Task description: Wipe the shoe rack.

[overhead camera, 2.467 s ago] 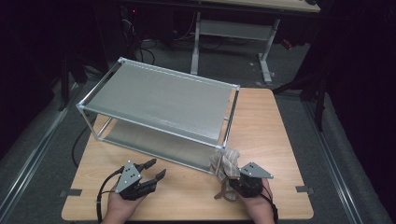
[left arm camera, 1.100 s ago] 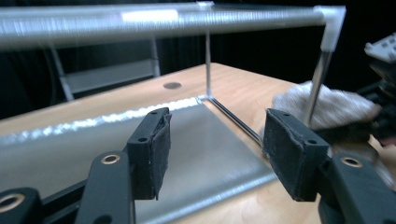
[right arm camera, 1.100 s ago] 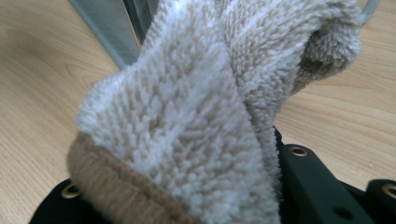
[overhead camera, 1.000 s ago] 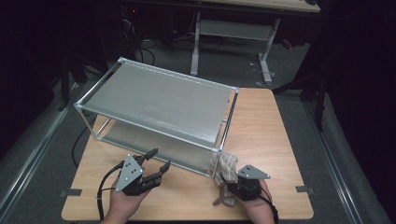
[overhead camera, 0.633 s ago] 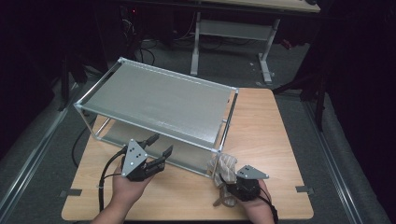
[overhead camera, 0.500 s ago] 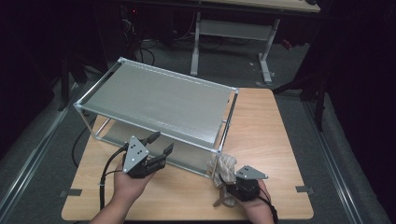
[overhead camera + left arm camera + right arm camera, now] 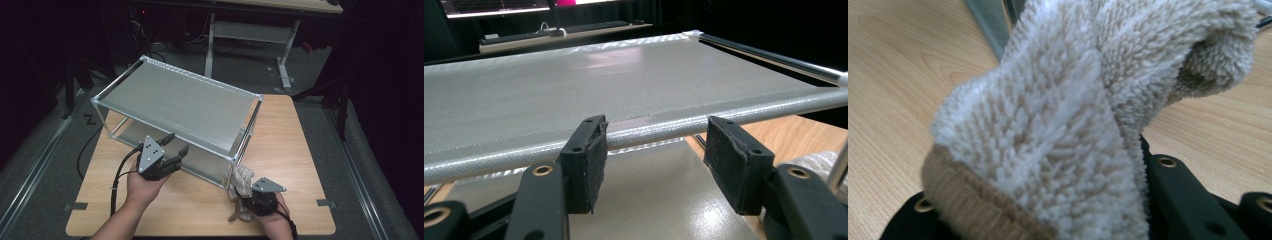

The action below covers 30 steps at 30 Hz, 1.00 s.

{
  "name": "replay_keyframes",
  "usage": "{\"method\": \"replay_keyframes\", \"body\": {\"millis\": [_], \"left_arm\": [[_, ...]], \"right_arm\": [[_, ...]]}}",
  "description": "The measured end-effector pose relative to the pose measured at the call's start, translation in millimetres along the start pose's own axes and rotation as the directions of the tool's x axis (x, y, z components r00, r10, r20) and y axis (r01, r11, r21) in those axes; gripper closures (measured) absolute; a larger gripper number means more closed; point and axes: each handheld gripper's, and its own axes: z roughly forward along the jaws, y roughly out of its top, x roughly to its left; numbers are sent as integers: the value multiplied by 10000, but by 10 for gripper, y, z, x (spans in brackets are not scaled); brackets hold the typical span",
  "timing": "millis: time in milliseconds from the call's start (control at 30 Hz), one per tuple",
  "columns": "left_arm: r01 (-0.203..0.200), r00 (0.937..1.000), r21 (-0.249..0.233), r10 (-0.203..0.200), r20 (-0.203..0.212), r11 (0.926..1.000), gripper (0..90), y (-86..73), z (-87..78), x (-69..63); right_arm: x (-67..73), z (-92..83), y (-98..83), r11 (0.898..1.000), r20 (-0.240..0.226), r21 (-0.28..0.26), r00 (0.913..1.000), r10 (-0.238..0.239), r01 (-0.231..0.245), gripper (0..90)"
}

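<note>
A two-level metal rack (image 7: 185,105) with grey mesh shelves stands on the wooden table (image 7: 300,145). My left gripper (image 7: 176,143) is open and raised at the rack's front side. In the left gripper view its fingers (image 7: 586,160) stand apart just before the top shelf's front rail (image 7: 654,127), apart from it. At the rack's near right corner, my right gripper (image 7: 244,196) is shut on a fluffy beige cloth (image 7: 239,177). In the right gripper view the cloth (image 7: 1088,115) rises out of the black jaws and hides their tips.
The lower shelf (image 7: 659,200) lies under the top one. A cable (image 7: 117,175) trails from the left gripper. Tape marks (image 7: 75,206) sit near the table's front corners. Another desk's frame (image 7: 250,30) stands behind on the dark floor.
My left gripper has risen and moved forward from the table's front to the rack's top front rail. The right gripper with the cloth has shifted only slightly toward the near edge.
</note>
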Motion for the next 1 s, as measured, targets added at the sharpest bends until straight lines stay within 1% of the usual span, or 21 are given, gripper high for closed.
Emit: {"method": "replay_keyframes", "body": {"millis": [33, 100, 133, 233, 333, 433, 500, 567, 600, 633, 667, 700, 733, 767, 800, 833, 867, 900, 933, 1000], "left_arm": [[0, 10000, 0, 0, 0, 10000, 424, 0, 0, 0], [28, 10000, 38, -28, -19, 10000, 425, 18, 70, 26], [28, 10000, 38, -28, -19, 10000, 425, 18, 70, 26], [51, 10000, 115, -51, -16, 9999, 430, 37, 154, 67], [222, 9998, 133, -222, -4, 9997, 430, 39, 163, 71], [149, 9999, 189, -150, 50, 9997, 428, 20, 134, 52], [237, 9996, 109, -238, 163, 9997, 428, -36, 60, 6], [488, 9983, 27, -488, 317, 9988, 427, -82, -13, -33], [529, 9977, -18, -528, 422, 9986, 428, -104, -42, -53], [529, 9977, -18, -528, 422, 9986, 428, -104, -42, -53], [442, 9972, 31, -443, 595, 9990, 428, -174, -117, -140], [442, 9972, 31, -443, 595, 9990, 427, -174, -117, -140], [424, 9955, 90, -430, 849, 9991, 427, -268, -196, -233], [424, 9955, 90, -430, 849, 9991, 427, -268, -196, -233], [545, 9930, 125, -555, 1047, 9984, 428, -353, -249, -300], [545, 9930, 125, -555, 1047, 9984, 428, -353, -249, -300], [421, 9922, 248, -448, 1162, 9988, 428, -445, -287, -362], [300, 9925, 330, -336, 1176, 9990, 428, -500, -303, -399], [300, 9925, 330, -336, 1176, 9990, 427, -500, -303, -399], [331, 9911, 421, -383, 1275, 9986, 426, -588, -319, -429]], "right_arm": [[-2, 0, 0, 10000, -5, -5, 10000, -11, 11, 672], [-3, 0, -1, 10000, -1, -7, 10000, -12, 12, 672], [-3, 0, -1, 10000, -1, -7, 10000, -12, 12, 672], [-2, 0, -1, 10000, 11, -2, 10000, 1, -1, 672], [-2, -2, -2, 10000, 9, -20, 10000, -7, 7, 672], [-4, -5, -5, 10000, -7, -33, 10000, -42, 42, 671], [-4, -5, -6, 10000, -21, -39, 10000, -47, 47, 671], [-1, -7, -7, 10000, -14, -33, 10000, -38, 38, 671], [2, -8, -6, 10000, 1, -18, 10000, -37, 37, 672], [3, -8, -7, 10000, -16, -28, 10000, -42, 42, 672], [6, -8, -7, 10000, -29, -31, 10000, -42, 42, 671], [6, -8, -7, 10000, -29, -31, 10000, -42, 42, 671], [12, -7, -7, 10000, -45, -36, 10000, -37, 37, 672], [13, -6, -6, 10000, -67, -44, 10000, -32, 32, 671], [17, -7, -5, 10000, -95, -42, 9999, -32, 31, 671], [26, -9, -6, 10000, -107, -30, 9999, 20, -20, 672], [37, -8, -4, 10000, -132, -61, 9999, -69, 68, 672], [47, -9, -3, 10000, -152, -55, 9999, -78, 78, 671], [47, -9, -3, 10000, -152, -55, 9999, -78, 78, 671], [83, -9, 1, 9998, -249, -65, 9995, -172, 170, 671]]}}
